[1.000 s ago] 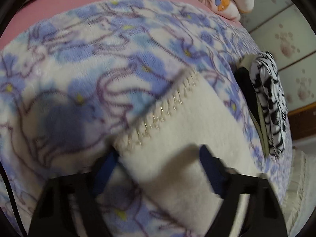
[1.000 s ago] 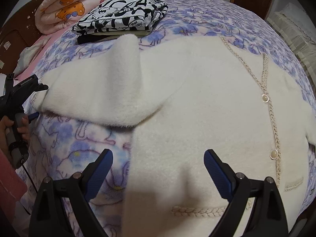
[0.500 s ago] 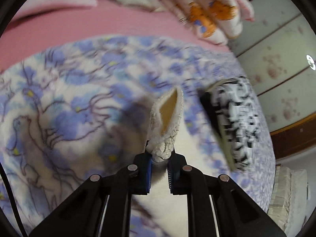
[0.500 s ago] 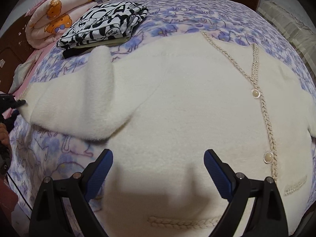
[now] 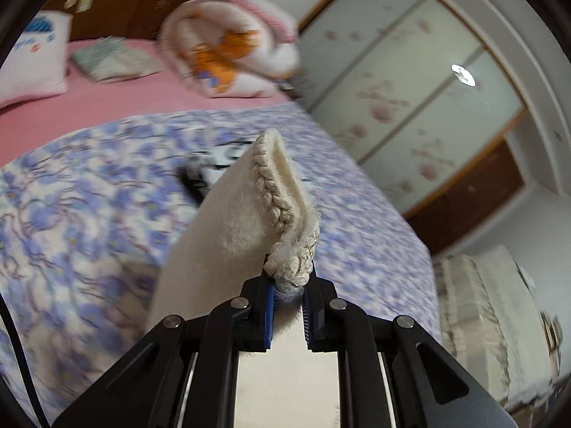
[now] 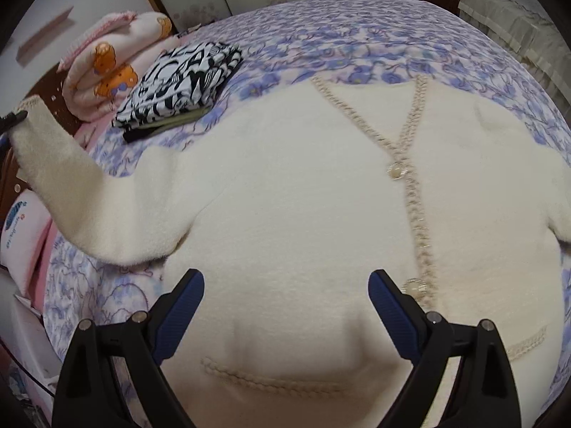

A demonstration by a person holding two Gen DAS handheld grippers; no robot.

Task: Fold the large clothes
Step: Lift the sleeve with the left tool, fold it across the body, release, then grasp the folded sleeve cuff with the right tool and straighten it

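Note:
A cream fleece cardigan (image 6: 303, 192) with braided trim and pearl buttons lies face up on the blue floral bedspread (image 6: 357, 35). My left gripper (image 5: 288, 297) is shut on the braided cuff of its sleeve (image 5: 246, 221) and holds it lifted above the bed. In the right wrist view the raised sleeve (image 6: 71, 192) stretches up to the far left. My right gripper (image 6: 285, 296) is open and empty, hovering over the cardigan's lower front near a braided pocket seam (image 6: 257, 378).
A folded black-and-white garment (image 6: 182, 82) lies on the bed behind the cardigan. A rolled pink bear-print blanket (image 6: 107, 67) and a pillow (image 5: 35, 60) sit at the headboard. Wardrobe doors (image 5: 410, 89) stand beyond the bed. A cream lace-covered piece (image 5: 489, 321) stands beside it.
My left gripper closed on the sleeve cuff and lifted it up off the bed. My right gripper moved forward over the cardigan's front and stayed open.

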